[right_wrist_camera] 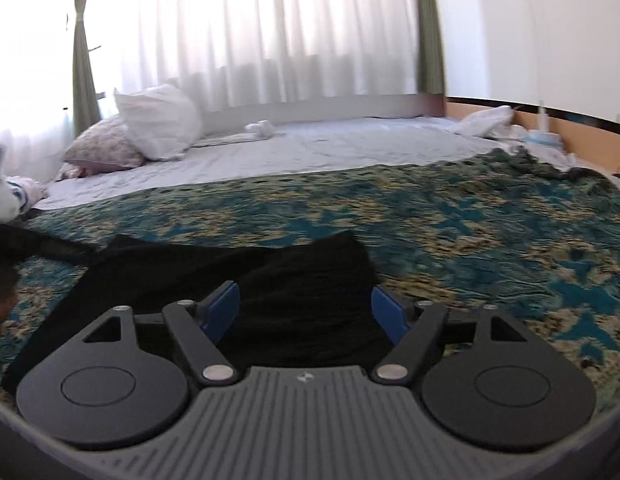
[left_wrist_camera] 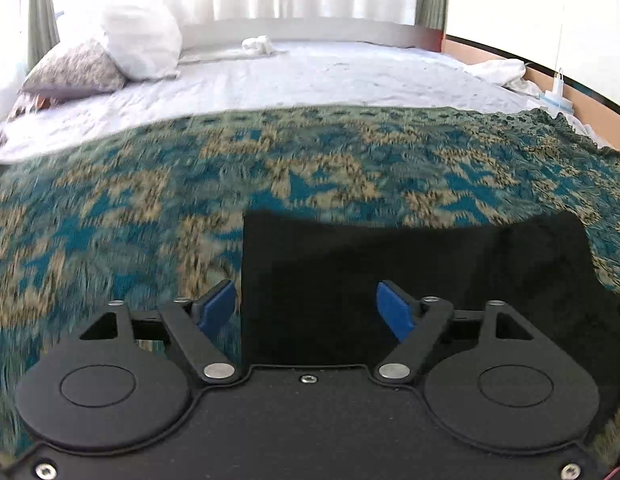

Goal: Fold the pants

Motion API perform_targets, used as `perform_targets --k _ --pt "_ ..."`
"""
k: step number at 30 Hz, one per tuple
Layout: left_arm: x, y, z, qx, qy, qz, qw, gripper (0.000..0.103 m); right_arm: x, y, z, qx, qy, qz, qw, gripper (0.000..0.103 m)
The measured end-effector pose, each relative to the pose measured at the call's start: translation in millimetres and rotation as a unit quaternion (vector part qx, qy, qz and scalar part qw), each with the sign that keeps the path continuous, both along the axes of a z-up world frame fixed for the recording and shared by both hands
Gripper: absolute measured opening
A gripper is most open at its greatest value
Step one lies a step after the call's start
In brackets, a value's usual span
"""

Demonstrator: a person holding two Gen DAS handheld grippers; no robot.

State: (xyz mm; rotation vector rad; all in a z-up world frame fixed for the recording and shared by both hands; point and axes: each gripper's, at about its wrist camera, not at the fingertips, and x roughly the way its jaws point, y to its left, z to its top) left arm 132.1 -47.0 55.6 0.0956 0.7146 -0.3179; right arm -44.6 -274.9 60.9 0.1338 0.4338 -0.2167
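Observation:
Black pants (left_wrist_camera: 410, 272) lie folded flat on a teal and tan patterned blanket (left_wrist_camera: 150, 200) on the bed. My left gripper (left_wrist_camera: 306, 304) hovers over their left edge with blue pads (left_wrist_camera: 218, 308) spread wide and nothing pressed between them. In the right wrist view the same pants (right_wrist_camera: 238, 276) spread out to the left, with a rumpled right end. My right gripper (right_wrist_camera: 304, 306) stands open above that end, its pads (right_wrist_camera: 386, 312) clear of the cloth.
Beyond the patterned blanket (right_wrist_camera: 470, 220) lies a white sheet (left_wrist_camera: 310, 80). Pillows (left_wrist_camera: 138, 44) are stacked at the far left. A small white bundle (left_wrist_camera: 258, 46) sits by the curtained window. Crumpled white cloth (left_wrist_camera: 498, 70) and a wooden bed edge (left_wrist_camera: 570, 88) are at the right.

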Motion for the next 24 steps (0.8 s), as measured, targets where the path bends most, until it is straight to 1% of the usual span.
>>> perform_targets --k 2,5,10,12,14,15,18,21,24 --pt "-18.1 7.9 -3.1 -0.015 0.005 0.009 0.9998 0.081 -3.7 4.1 -3.7 -0.016 0.009 -0.007 1.000 0.086" --pt "-43.3 14.5 -9.5 -0.027 0.013 0.025 0.9992 0.082 -10.2 13.6 -11.1 -0.026 0.024 0.002 0.999 0.089" --pt "-85.5 19.2 -29.1 -0.027 0.033 0.042 0.9982 0.085 -22.4 35.9 -22.8 -0.053 0.041 0.012 0.998 0.091" --pt "-100.5 19.6 -33.8 -0.024 0.019 0.046 0.9985 0.087 -27.3 40.9 -26.1 -0.053 0.044 0.011 0.998 0.092" --pt "-111.4 18.8 -35.7 -0.012 0.009 0.046 0.9988 0.090 -30.2 43.3 -29.5 -0.056 0.046 0.010 0.997 0.094" --pt "-115.8 19.3 -35.7 -0.012 0.007 0.048 0.9988 0.090 -31.1 43.7 -30.3 -0.056 0.046 0.008 0.997 0.095" --pt "-124.6 21.5 -34.0 -0.019 0.007 0.057 0.9982 0.091 -34.4 44.9 -30.3 -0.056 0.045 0.005 0.997 0.096" --pt "-128.9 23.7 -30.3 -0.026 0.015 0.071 0.9971 0.095 -39.6 47.9 -27.9 -0.057 0.040 0.000 0.998 0.096" --pt "-135.4 26.2 -26.8 -0.033 0.019 0.083 0.9958 0.095 -47.0 52.1 -25.3 -0.052 0.036 0.000 0.998 0.096"
